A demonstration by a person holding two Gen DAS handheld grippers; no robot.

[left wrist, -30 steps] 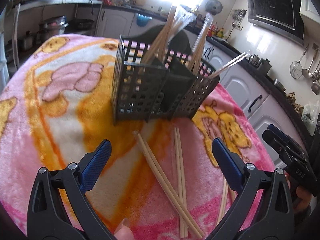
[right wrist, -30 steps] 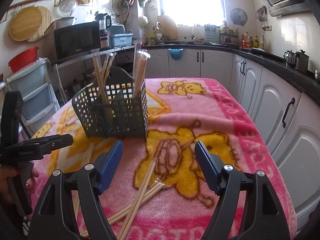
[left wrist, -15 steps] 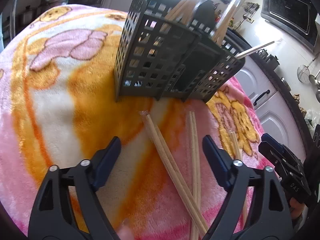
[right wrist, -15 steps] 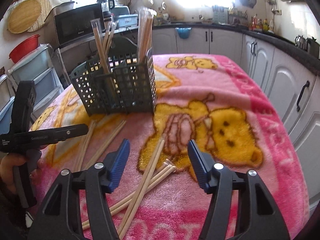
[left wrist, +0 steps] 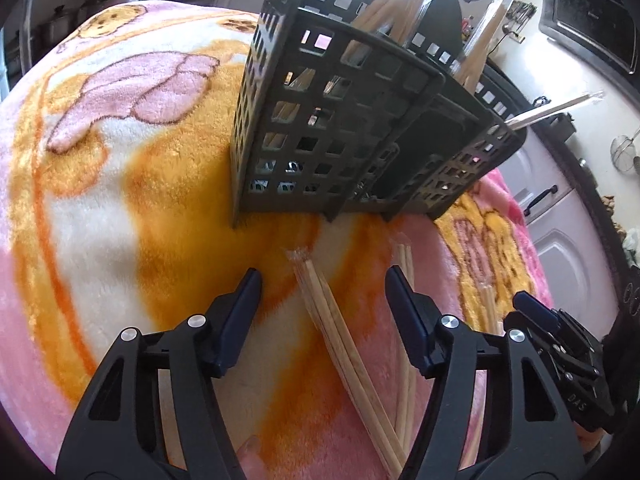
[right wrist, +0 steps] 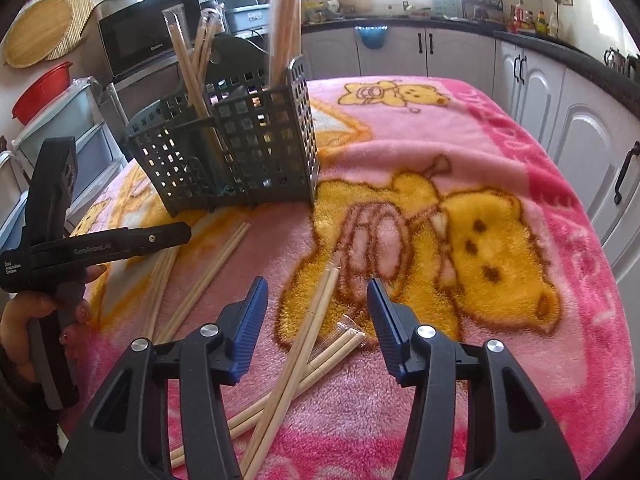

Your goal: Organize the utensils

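Note:
A dark grey perforated utensil basket (left wrist: 340, 132) stands on a pink and orange bear blanket (left wrist: 120, 184); it also shows in the right wrist view (right wrist: 240, 152), with several wrapped chopsticks upright in it. Loose chopstick pairs lie on the blanket. My left gripper (left wrist: 322, 280) is open, low over one wrapped pair (left wrist: 340, 336) that lies between its fingers. My right gripper (right wrist: 318, 288) is open, low over another pair (right wrist: 308, 332) that crosses a second pair (right wrist: 336, 348). Neither gripper holds anything.
More chopsticks (right wrist: 200, 276) lie left of the right gripper, near the left gripper's body (right wrist: 80, 248). White kitchen cabinets (right wrist: 560, 92) line the far side and right. A microwave (right wrist: 148, 40) stands behind the basket. The table's edge drops off at right.
Both grippers have moved forward and down toward the blanket. The basket and the chopsticks appear larger and closer. Both stay open.

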